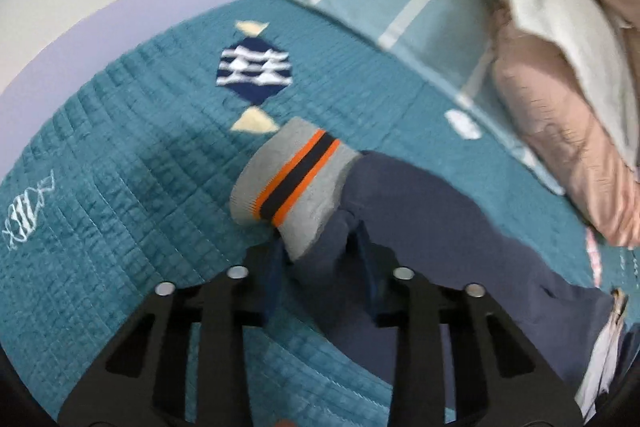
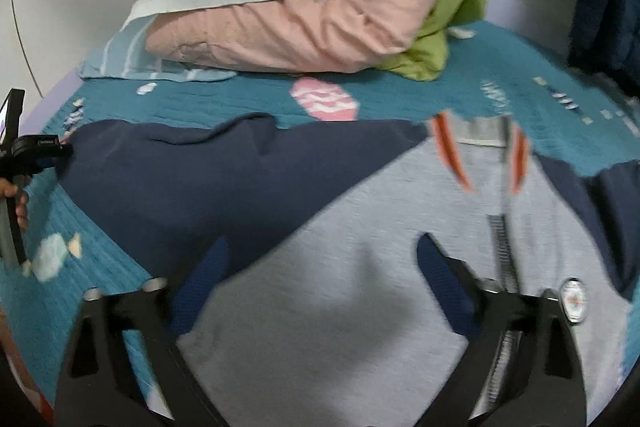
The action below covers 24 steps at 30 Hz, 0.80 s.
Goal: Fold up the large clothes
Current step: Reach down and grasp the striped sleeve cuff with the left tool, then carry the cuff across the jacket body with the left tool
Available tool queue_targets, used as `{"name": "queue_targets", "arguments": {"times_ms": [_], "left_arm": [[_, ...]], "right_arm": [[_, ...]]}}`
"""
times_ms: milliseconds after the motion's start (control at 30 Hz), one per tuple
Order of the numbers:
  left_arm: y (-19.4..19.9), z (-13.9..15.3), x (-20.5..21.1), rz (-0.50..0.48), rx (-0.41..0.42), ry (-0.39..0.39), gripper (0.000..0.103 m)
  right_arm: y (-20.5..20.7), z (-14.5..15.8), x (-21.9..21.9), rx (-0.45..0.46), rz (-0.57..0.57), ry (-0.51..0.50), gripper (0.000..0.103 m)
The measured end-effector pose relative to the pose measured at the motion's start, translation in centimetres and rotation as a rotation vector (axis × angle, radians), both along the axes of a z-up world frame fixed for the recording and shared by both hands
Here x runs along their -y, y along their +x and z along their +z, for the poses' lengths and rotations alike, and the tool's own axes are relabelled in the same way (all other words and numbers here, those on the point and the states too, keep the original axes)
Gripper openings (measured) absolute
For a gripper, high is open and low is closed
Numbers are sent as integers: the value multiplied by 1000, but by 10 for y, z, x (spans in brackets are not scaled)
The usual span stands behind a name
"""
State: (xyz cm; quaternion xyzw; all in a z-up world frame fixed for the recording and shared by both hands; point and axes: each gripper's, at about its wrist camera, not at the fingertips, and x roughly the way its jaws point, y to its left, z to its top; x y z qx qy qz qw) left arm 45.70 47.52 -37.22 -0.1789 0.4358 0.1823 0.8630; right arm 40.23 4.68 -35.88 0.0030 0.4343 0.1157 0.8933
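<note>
Sleeve [image 1: 420, 211] folding is underway: left gripper [image 1: 320, 267] is pinching the navy sleeve near its cuff [image 1: 292, 183]; right gripper [image 2: 320, 267] is hovering, jaws spread, over the jacket [image 2: 360, 247] lying on the bed [image 1: 120, 147]. Next, carrying the sleeve across the body seems required.

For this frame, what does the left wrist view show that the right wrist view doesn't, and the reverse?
Only the left wrist view: the grey ribbed cuff with orange and navy stripes, with the left gripper shut on the navy sleeve behind it.

Only the right wrist view: the jacket's grey front panel, its metal zipper, a lime green blanket, and the open right gripper above the panel.

Both: the teal quilted bedspread, the pink duvet.
</note>
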Motion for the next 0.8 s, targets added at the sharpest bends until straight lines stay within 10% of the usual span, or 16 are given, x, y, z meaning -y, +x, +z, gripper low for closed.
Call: {"name": "queue_targets", "arguments": {"times_ms": [133,267,533,800], "left_arm": [[-17,46,24,-97,128,3,24],[-33,101,58,-183,246,-8,24],[-54,185,176,-415,405,-84,24],[-46,196,328,-633,383,-199,24]], "right_arm": [[18,-28,-17,-123,62,92,18],[30,-37,-22,-146,65,163,1],[49,-63,-9,-260,11,411,0],[47,-65,22,-337,-46,683,0]]}}
